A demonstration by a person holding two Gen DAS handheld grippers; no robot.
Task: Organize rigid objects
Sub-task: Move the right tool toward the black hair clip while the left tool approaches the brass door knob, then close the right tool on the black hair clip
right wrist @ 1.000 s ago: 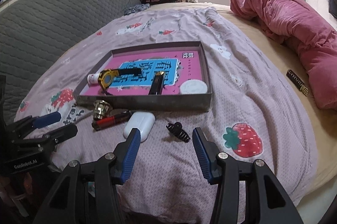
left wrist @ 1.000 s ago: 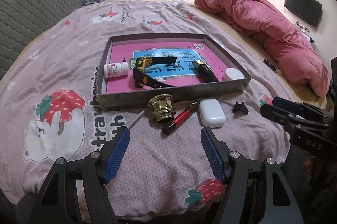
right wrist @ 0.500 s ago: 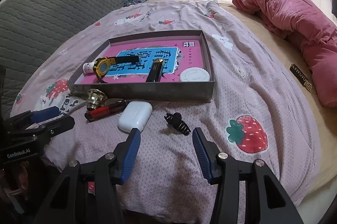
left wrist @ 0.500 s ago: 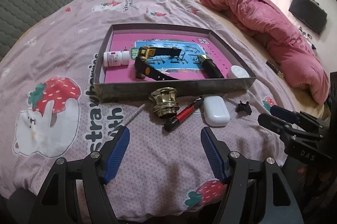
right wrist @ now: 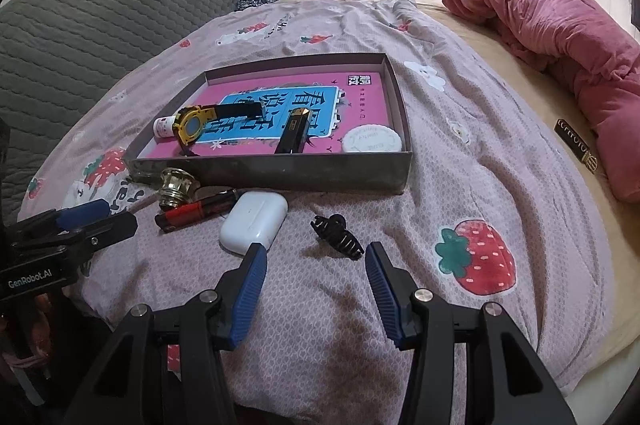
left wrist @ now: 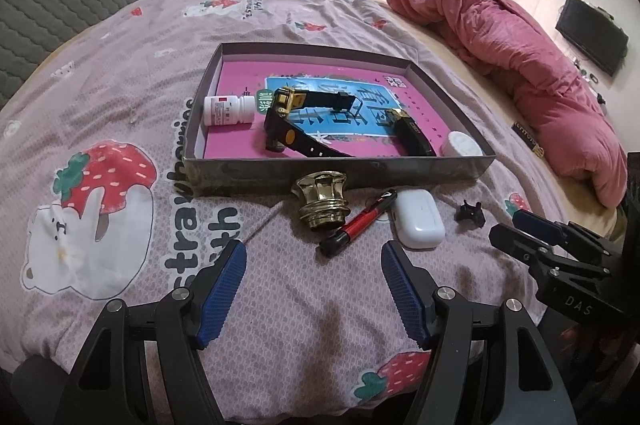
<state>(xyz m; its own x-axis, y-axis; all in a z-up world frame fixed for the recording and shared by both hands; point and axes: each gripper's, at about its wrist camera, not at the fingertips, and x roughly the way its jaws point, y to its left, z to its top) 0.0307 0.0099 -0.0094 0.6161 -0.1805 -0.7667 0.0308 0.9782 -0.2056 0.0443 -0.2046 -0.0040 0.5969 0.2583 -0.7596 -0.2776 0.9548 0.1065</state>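
One grey tray (left wrist: 336, 171) holds four things: one white pill bottle (left wrist: 228, 110), one black-and-gold watch (left wrist: 288, 117), one black lighter (left wrist: 412, 135), one round white tin (left wrist: 464, 144). Four more lie on the bed: one brass knob (left wrist: 322, 201), one red pen (left wrist: 358, 223), one white earbud case (left wrist: 418, 219), one black hair claw (right wrist: 336, 231)

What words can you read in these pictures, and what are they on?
"GenRobot.AI": left claw body.
"DAS": right claw body.
"straw..." and "...ith": strawberry bedsheet, partly hidden.
Big Chinese characters: pink and blue sheet in the box.
Pill bottle label and gold-lettered black tag: too small to read.
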